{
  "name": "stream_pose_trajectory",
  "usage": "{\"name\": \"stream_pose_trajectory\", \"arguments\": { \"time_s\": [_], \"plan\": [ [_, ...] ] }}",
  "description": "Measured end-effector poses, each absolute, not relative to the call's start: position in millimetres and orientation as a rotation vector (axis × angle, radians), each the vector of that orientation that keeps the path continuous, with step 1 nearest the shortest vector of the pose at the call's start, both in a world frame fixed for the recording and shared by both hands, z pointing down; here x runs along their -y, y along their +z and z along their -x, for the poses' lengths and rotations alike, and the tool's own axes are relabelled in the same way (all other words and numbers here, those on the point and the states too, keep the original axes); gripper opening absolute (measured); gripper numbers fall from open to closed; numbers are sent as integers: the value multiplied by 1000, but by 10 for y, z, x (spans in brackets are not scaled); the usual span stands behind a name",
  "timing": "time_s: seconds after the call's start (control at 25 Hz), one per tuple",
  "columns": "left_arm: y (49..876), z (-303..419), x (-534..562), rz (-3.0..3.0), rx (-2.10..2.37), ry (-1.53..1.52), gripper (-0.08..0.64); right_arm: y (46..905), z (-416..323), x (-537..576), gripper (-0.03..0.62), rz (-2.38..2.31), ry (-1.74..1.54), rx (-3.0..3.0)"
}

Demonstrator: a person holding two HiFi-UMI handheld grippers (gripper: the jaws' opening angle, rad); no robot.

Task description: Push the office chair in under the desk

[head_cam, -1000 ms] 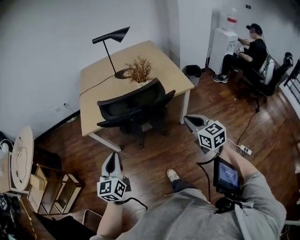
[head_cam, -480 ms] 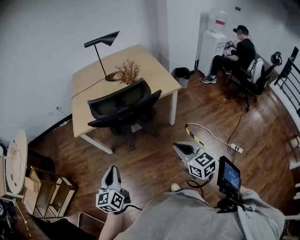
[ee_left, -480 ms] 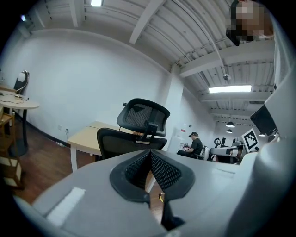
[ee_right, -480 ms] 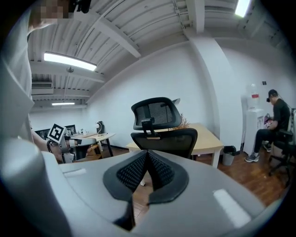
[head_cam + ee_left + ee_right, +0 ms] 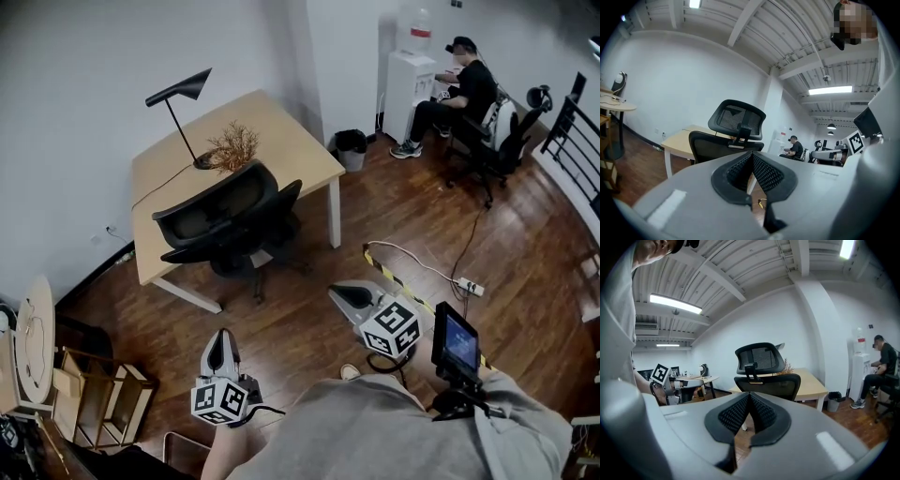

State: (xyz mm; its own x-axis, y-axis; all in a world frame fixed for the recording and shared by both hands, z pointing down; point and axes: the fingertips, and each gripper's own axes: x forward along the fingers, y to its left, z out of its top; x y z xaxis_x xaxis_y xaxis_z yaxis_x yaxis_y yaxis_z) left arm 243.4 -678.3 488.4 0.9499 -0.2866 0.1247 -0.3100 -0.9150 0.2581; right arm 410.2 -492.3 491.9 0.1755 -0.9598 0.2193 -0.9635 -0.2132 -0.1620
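Note:
The black office chair [image 5: 223, 221] stands at the near side of the light wooden desk [image 5: 277, 136], its seat partly under the top and its mesh back facing me. It also shows ahead in the left gripper view [image 5: 733, 136] and the right gripper view [image 5: 764, 373]. My left gripper [image 5: 217, 348] is low at the left, well short of the chair, jaws shut and empty. My right gripper [image 5: 347, 295] hovers over the wood floor to the chair's right, also shut with nothing in it. Neither touches the chair.
A black desk lamp [image 5: 178, 103] and a dried plant [image 5: 231, 146] stand on the desk. A bin [image 5: 350, 147] sits by its right leg. A cable and power strip [image 5: 466, 285] lie on the floor. A seated person [image 5: 459, 94] works at the back right. Wooden shelving [image 5: 84, 398] stands at the left.
My view has backed away from the desk, so chair and desk sit farther off and to the left. The right gripper has dropped down and back toward me; the left one shifted slightly.

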Motion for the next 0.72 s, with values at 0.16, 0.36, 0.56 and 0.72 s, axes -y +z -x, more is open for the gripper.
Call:
{"name": "stream_pose_trajectory", "arguments": {
  "time_s": [0.16, 0.36, 0.56, 0.72],
  "plan": [
    [4890, -2440, 6766, -2850, 438, 127, 0, 4938, -4108, 4929, 6, -2390, 417, 1965],
    [4861, -2400, 6749, -2846, 463, 129, 0, 4934, -4094, 4946, 6, -2374, 400, 1980],
    [4849, -2358, 6782, -2844, 476, 123, 0, 4888, -4092, 5002, 6, -2363, 393, 1992],
    [4833, -2315, 6773, -2840, 484, 128, 0, 4876, -4047, 5021, 6, -2347, 400, 2003]
  ]
}}
